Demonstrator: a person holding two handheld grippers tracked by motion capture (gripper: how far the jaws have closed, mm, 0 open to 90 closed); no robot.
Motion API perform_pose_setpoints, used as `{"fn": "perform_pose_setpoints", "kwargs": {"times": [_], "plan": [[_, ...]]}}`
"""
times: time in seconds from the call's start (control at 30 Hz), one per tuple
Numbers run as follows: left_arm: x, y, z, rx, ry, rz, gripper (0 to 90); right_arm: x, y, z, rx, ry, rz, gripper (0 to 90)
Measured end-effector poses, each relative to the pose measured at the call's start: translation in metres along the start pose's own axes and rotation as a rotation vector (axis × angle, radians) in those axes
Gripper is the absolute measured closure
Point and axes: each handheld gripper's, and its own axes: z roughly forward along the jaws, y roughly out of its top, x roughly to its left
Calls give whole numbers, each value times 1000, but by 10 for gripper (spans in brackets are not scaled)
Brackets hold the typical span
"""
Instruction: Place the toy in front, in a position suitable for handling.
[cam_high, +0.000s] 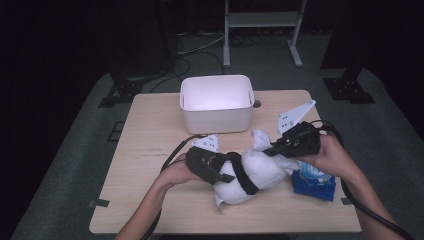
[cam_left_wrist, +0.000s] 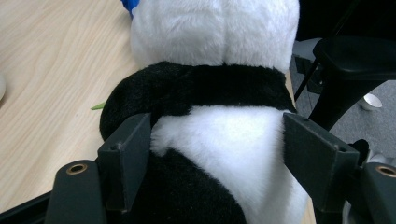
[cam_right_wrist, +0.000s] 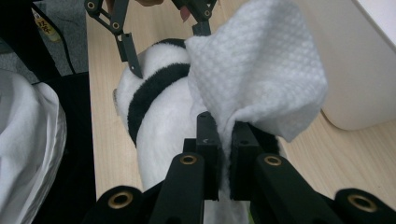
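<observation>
a white bin stands open at the far side of the wooden table. a blue packet (crumpled) lies near the right edge.

The plush panda is fluffy white with black bands – one black stripe runs right across its white back. The wipe is plain white with a tiny dotted, quilted texture. Both grippers, left and right, are matte black with little brass-coloured rings at the joints – grey plates on top. The bin is white, the table pale wood grain, and the packet is bright blue.
</observation>
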Motion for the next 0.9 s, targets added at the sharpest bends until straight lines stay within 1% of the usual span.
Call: {"fn": "perform_pose_setpoints", "kwargs": {"times": [0.1,0.27,0.33,0.4,0.5,0.57,0.63,0.7,0.8,0.9], "plan": [[-1,1,2,-7,-3,1,256,1,1,2,-14,18,-3,846],[-2,6,8,-12,-5,6,256,2,7,14,17,41,-19,845],[-2,7,9,-6,-6,10,255,1,7,20,27,49,-16,845],[-2,7,9,-11,-4,0,255,-1,6,24,29,55,-8,845],[-2,7,10,-8,-2,-3,252,-4,2,27,14,67,11,845],[-3,8,10,-10,-1,-2,240,-4,0,30,21,71,13,845],[-3,9,9,-11,3,2,236,-5,-3,32,31,64,24,845],[-4,9,8,-20,8,-2,224,-7,-8,31,24,67,36,846],[-4,9,5,-20,22,-3,213,-10,-18,30,27,62,66,846],[-4,7,2,-10,34,-7,199,-12,-29,32,42,57,90,846]]}}
